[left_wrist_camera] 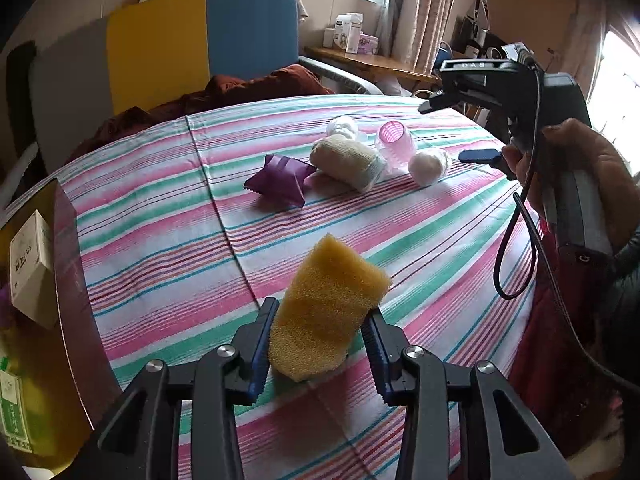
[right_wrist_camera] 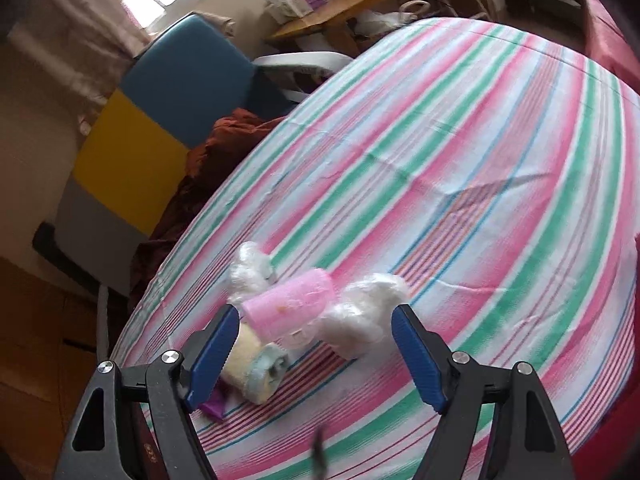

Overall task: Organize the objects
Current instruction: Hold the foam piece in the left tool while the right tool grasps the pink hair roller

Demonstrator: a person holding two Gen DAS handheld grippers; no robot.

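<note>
Your left tool [left_wrist_camera: 318,332] is clamped on the yellow sponge [left_wrist_camera: 328,308], its blue pads pressing both sides while the sponge tilts up and away from you. Under it lies the striped cloth [left_wrist_camera: 168,240] that covers the counter.

Your right tool [right_wrist_camera: 312,344] stands wide, with nothing between its pads; it hangs above the cluster of small things. In the left wrist view the same tool sits in your right hand [left_wrist_camera: 568,160] at the far right side of the sponge, and white letters on its top seem to read "DAS", though they are too small to be sure of.

Beyond the sponge, the cluster lies mid-cloth: a purple sachet [left_wrist_camera: 280,180], a cream rolled sock [left_wrist_camera: 346,162] touching it, a pink ribbed cup [left_wrist_camera: 394,142] on its side just behind the sock, and two white plastic-wrapped bundles, one [left_wrist_camera: 430,164] right of the cup and one [left_wrist_camera: 342,126] behind the sock.

Left of the sponge, past the cloth's edge, stands a white carton [left_wrist_camera: 30,264] with dark print too blurred to read, and below it a green-and-white box [left_wrist_camera: 12,408], also unreadable. Further back, on a wooden shelf [left_wrist_camera: 372,62], stand white cartons whose labels cannot be read.
</note>
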